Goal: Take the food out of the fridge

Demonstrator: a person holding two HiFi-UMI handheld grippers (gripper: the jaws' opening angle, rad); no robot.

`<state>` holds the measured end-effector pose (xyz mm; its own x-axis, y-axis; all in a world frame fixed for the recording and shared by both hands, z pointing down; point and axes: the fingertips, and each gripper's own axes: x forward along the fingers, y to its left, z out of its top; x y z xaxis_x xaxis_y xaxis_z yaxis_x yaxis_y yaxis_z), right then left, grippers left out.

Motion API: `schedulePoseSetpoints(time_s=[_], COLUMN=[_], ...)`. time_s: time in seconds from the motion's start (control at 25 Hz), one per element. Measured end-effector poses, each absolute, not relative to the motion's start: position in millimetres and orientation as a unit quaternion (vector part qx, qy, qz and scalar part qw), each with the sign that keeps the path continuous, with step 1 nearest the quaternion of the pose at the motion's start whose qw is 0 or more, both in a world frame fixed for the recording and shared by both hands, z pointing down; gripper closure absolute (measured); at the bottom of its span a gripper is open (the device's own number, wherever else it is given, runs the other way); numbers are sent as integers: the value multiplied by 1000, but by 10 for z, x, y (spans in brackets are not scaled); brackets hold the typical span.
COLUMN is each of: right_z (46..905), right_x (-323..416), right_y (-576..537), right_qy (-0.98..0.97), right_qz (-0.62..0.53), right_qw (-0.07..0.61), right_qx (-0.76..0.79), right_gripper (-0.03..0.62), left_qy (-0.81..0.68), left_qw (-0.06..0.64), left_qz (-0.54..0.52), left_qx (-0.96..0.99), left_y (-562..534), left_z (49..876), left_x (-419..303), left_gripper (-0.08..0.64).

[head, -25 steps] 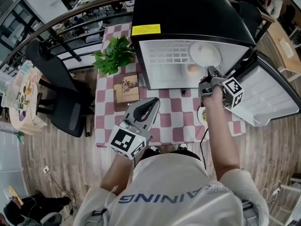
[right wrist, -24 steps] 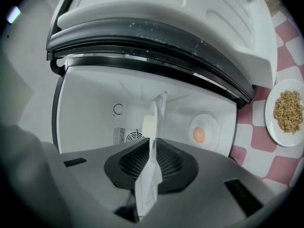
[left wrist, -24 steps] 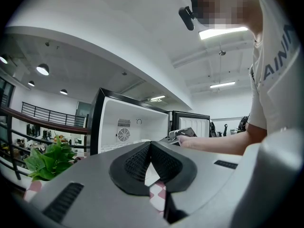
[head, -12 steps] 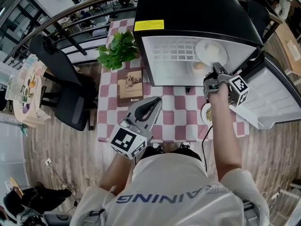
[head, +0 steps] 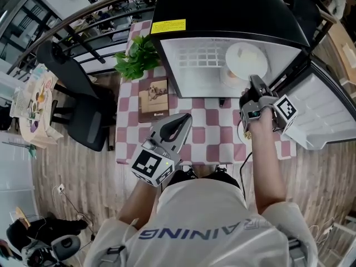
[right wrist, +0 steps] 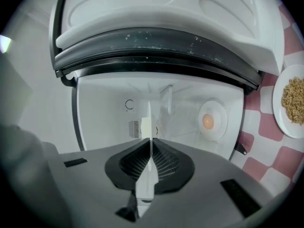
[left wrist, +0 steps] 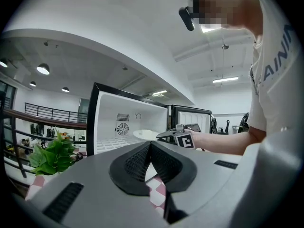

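Note:
The black fridge (head: 222, 10) stands open on the checkered table (head: 211, 138). My right gripper (head: 253, 83) reaches into it, its jaws closing on the rim of a white plate (head: 245, 60) with pale food on it. In the right gripper view this plate (right wrist: 148, 122) shows edge-on between the pads of the right gripper (right wrist: 150, 144). A smaller plate with an orange item (right wrist: 211, 121) lies deeper on the fridge floor. My left gripper (head: 179, 122) hangs over the table's near edge, shut and holding nothing; in its own view the left gripper (left wrist: 151, 147) faces the fridge (left wrist: 118, 122).
The fridge door (head: 328, 115) is swung open to the right. A plate of grains (right wrist: 292, 101) sits on the table by the door. A potted plant (head: 136, 57) and a brown book (head: 154, 99) lie left of the fridge. A black chair (head: 78, 104) stands beside the table.
My right gripper has risen a little with the white plate, which now covers most of the orange-item plate in the head view. The left gripper has stayed where it was.

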<state>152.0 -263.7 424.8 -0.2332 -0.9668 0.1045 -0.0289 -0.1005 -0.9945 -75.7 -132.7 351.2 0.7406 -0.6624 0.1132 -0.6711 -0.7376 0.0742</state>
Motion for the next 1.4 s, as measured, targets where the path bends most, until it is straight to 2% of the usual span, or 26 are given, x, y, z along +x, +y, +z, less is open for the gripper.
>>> schedulePoseSetpoints(time_s=[0.2, 0.52, 0.92, 1.2, 1.4], right_z=[4126, 4128, 5328, 6225, 6548], right_x=[1361, 1234, 1145, 1057, 933], right_y=[-2249, -1726, -1349, -1212, -1132], right_qy=[577, 663, 663, 623, 605], right_qz=[-584, -575, -638, -687, -715], right_qw=[387, 311, 216, 190, 159], right_qx=[-420, -366, -326, -321, -312], right_gripper=[558, 560, 560, 558, 558], left_qy=[-364, -382, -410, -439, -462], left_qw=[50, 58, 81, 91, 102], left_qz=[40, 41, 62, 77, 86], left_qx=[929, 922, 906, 891, 877], left_y=[-1292, -1231, -1072, -898, -776], left_z=[3509, 3572, 3772, 3870, 3941], left_x=[-673, -649, -629, -699, -774], left_gripper=[552, 552, 552, 552, 552])
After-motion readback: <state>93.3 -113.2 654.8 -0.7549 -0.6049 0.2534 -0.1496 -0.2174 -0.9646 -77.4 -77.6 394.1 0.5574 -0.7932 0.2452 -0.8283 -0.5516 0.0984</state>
